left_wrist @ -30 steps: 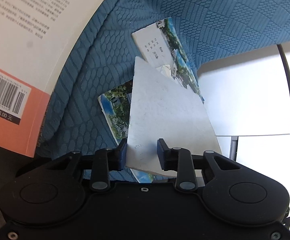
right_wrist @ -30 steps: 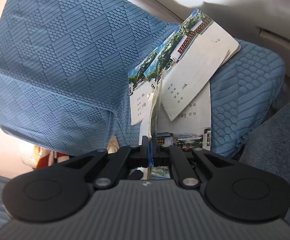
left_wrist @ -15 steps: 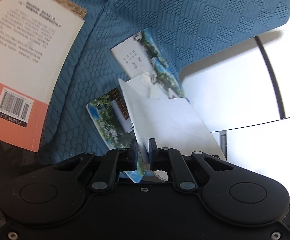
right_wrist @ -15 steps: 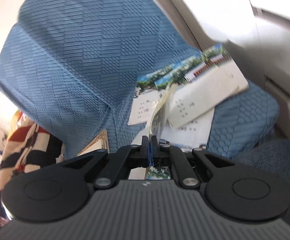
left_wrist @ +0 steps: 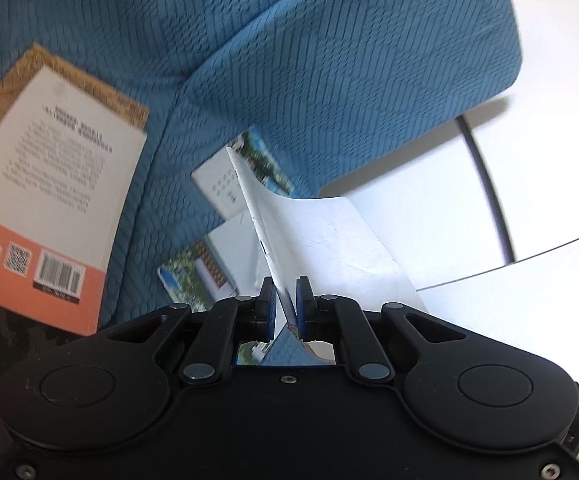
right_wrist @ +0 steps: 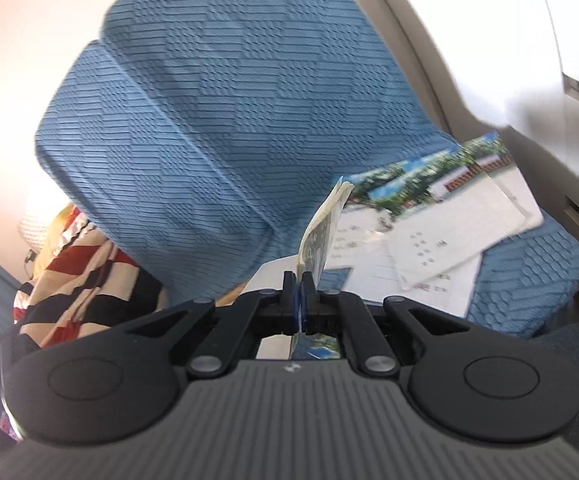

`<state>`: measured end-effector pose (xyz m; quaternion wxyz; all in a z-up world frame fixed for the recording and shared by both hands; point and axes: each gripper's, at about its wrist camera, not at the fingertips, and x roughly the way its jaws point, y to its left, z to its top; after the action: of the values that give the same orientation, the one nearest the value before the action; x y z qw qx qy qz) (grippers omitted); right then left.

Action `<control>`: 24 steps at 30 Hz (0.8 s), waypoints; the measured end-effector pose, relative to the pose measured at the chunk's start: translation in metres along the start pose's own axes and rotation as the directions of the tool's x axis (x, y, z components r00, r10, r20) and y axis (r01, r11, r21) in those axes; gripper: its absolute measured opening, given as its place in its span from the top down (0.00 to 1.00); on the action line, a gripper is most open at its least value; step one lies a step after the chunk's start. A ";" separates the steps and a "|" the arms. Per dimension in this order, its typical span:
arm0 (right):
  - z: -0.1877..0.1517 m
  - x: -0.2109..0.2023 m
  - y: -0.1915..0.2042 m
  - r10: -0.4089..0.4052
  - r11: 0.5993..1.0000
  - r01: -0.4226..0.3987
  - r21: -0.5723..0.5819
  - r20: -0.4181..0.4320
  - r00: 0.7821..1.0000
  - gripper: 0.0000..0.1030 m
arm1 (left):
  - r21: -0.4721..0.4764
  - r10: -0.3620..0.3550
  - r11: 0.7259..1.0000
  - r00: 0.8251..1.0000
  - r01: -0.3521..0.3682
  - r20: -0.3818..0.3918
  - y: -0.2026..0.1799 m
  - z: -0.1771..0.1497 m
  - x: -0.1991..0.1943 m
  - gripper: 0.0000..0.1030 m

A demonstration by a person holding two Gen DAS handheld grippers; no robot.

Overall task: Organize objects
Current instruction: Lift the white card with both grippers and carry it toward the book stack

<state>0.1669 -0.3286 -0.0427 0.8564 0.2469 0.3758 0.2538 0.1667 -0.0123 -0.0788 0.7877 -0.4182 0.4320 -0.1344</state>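
One blue textured cushion (left_wrist: 329, 60) fills both views. One book (left_wrist: 45, 200) with an orange band lies back-up on it, left in the left view. At least three picture cards (right_wrist: 429, 216) lie overlapping on the cushion; an exact count is unclear. The left gripper (left_wrist: 285, 300) pinches one white card (left_wrist: 321, 236); the right gripper (right_wrist: 299, 292), pressed together, pinches one upright card (right_wrist: 321, 236).

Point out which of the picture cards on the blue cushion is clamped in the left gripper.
The blank white-backed card standing on edge between the left gripper's jaws. The other cards lie flat on the blue cushion, untouched.
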 end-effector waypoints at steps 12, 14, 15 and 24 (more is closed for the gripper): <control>0.008 0.004 0.067 0.133 0.991 -0.133 -0.019 0.007 0.991 0.96 | 0.019 -0.057 0.998 0.992 0.055 0.117 0.002 0.036 -0.085 0.91; 0.005 0.007 0.079 0.146 0.989 -0.146 -0.021 0.000 0.989 0.96 | 0.024 -0.055 0.998 0.990 0.052 0.131 0.006 0.041 -0.097 0.91; 0.004 0.009 0.084 0.151 0.988 -0.151 -0.026 -0.003 0.989 0.96 | 0.021 -0.053 0.998 0.989 0.051 0.136 0.008 0.043 -0.103 0.91; -0.014 0.032 0.125 0.166 0.984 -0.168 -0.056 -0.042 0.985 0.96 | 0.022 -0.035 0.999 0.982 0.031 0.186 0.034 0.058 -0.142 0.91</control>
<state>0.1434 -0.2124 0.0090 0.8319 0.2474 0.3621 0.3401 0.1241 0.1216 -0.0089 0.8262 -0.4288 0.3480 -0.1118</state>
